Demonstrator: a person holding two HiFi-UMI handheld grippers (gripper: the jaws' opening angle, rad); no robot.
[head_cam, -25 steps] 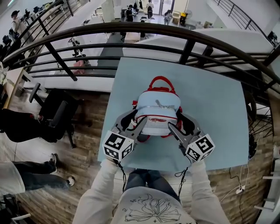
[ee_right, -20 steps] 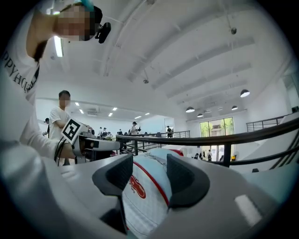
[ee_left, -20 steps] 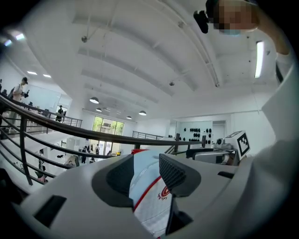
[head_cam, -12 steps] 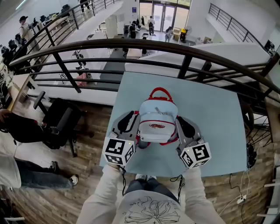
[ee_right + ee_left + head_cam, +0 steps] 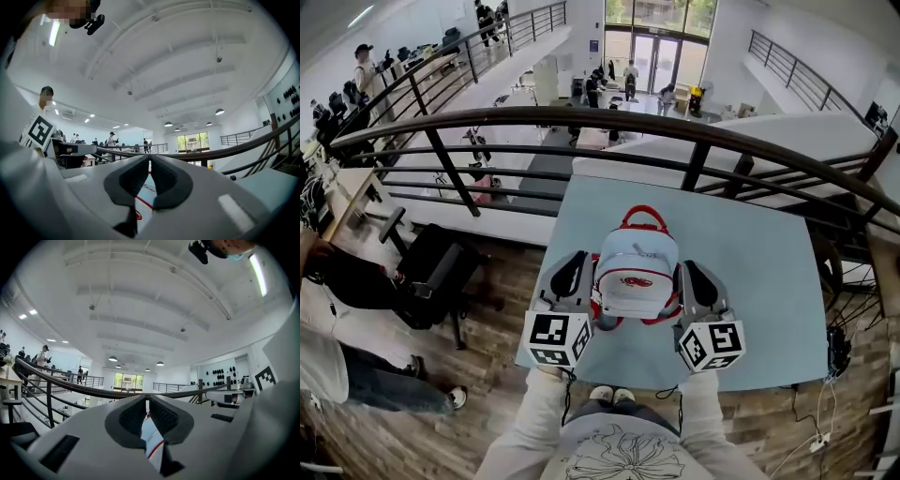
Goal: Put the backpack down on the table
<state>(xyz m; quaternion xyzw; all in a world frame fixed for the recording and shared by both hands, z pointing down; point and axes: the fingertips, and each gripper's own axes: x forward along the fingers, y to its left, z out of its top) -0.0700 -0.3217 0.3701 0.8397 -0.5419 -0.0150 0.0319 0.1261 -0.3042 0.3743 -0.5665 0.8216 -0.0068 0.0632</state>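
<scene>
A light-blue backpack (image 5: pixel 636 272) with red trim and a red top handle hangs upright above the pale blue table (image 5: pixel 759 272), held from both sides. My left gripper (image 5: pixel 580 263) is at its left side and my right gripper (image 5: pixel 690 270) at its right side. Both point level, with the jaws closed. In the left gripper view the pads (image 5: pixel 136 414) meet at the tips, and a strip of the backpack (image 5: pixel 151 439) shows between them lower down. The right gripper view shows the same: pads (image 5: pixel 165 178) together, with blue and red backpack fabric (image 5: pixel 143 197) between them.
A curved dark railing (image 5: pixel 694 127) runs along the far side of the table, with an open lower floor beyond it. A black office chair (image 5: pixel 431 272) and a seated person (image 5: pixel 337 309) are on the wooden floor to the left. Cables hang at the right (image 5: pixel 834 347).
Both grippers went from open beside the backpack to shut on its sides. They have risen, and the backpack has come up off the table with them.
</scene>
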